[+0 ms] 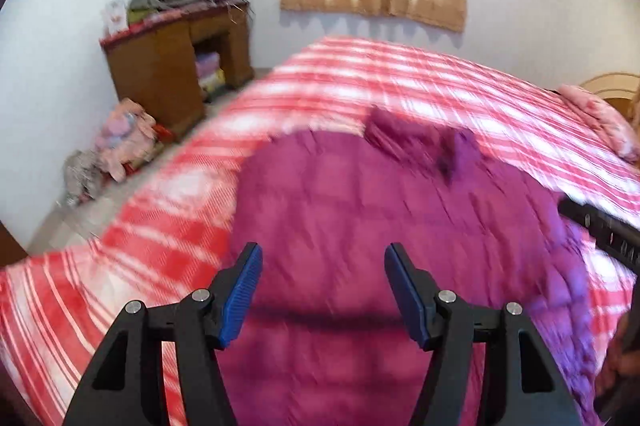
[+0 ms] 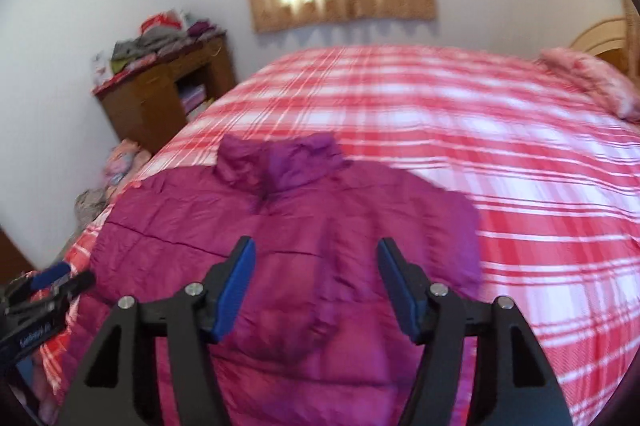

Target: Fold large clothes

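We see the magenta puffer jacket point(image 2: 288, 246) flat on the red-white plaid bedspread point(image 2: 500, 154), collar away from us. Left gripper point(image 1: 323, 290) and right gripper point(image 2: 316, 286) both spread, nothing between pads. Lettering on the left gripper body is too blurred to read.

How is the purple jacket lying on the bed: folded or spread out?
Partly folded: the jacket lies flat, collar showing, with no sleeves sticking out.
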